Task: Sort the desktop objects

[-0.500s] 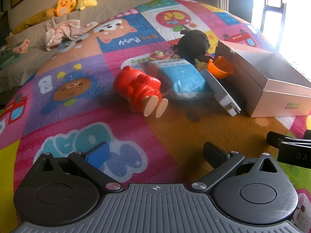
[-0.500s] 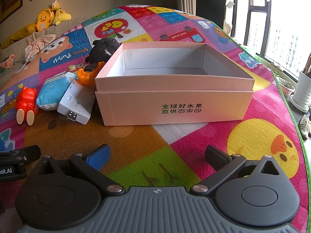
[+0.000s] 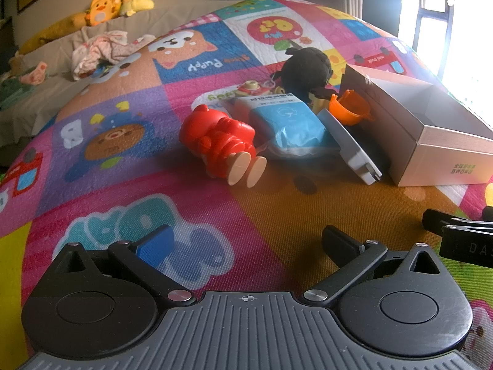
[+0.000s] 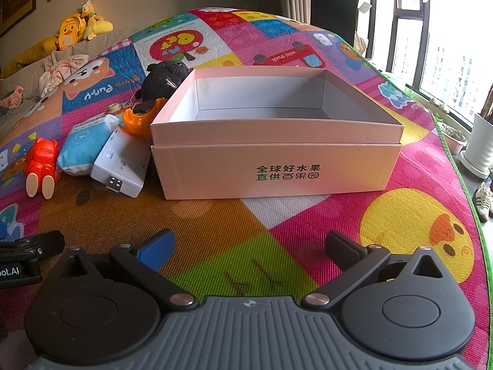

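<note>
An open, empty pink-white cardboard box [image 4: 277, 166] stands on the colourful play mat; it also shows in the left wrist view [image 3: 431, 141]. Left of it lies a pile: a red bear figure [image 3: 222, 141] [image 4: 41, 160], a blue tissue pack [image 3: 292, 126] [image 4: 83, 145], a white power strip [image 3: 351, 148] [image 4: 123, 166], an orange cup-like toy [image 3: 351, 109] [image 4: 138, 120] and a black plush [image 3: 306, 67] [image 4: 165, 75]. My left gripper [image 3: 246, 243] is open and empty, short of the red bear. My right gripper [image 4: 248, 245] is open and empty, in front of the box.
The play mat [image 4: 400, 215] ends at a green edge on the right, with a window, plant pots [image 4: 480, 148] and shoes beyond. A sofa with yellow plush toys [image 3: 101, 9] and crumpled cloth [image 3: 98, 49] lies at the far left.
</note>
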### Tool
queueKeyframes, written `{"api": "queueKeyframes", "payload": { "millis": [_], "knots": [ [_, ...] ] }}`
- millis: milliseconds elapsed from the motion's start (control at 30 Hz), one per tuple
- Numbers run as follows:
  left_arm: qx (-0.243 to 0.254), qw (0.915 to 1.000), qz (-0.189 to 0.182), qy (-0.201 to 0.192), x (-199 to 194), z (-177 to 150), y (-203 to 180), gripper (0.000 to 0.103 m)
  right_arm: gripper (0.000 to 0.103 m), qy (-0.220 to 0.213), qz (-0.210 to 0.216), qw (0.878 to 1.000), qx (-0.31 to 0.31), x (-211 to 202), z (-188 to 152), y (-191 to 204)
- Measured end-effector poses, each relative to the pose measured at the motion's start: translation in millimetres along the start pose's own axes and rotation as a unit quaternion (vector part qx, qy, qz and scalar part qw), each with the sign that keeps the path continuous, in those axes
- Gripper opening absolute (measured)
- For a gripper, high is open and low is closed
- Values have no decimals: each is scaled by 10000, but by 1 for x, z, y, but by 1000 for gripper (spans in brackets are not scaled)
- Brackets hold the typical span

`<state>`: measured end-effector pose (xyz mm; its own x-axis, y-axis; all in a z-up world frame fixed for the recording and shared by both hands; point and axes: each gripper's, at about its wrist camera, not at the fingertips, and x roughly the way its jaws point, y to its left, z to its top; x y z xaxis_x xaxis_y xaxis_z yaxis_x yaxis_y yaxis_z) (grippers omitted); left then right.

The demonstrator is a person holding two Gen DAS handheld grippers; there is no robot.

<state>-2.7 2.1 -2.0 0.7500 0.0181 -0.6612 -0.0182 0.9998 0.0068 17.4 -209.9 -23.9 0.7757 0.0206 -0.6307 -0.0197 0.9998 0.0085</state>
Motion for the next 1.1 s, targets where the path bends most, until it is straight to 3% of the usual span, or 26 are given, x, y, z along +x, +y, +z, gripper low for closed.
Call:
{"api": "queueKeyframes", "payload": {
  "millis": [1100],
  "knots": [
    [-44,10000,-75,-6,2,2,0,103,103,-6,-23,10000,-8,1,1,0]
  ]
}}
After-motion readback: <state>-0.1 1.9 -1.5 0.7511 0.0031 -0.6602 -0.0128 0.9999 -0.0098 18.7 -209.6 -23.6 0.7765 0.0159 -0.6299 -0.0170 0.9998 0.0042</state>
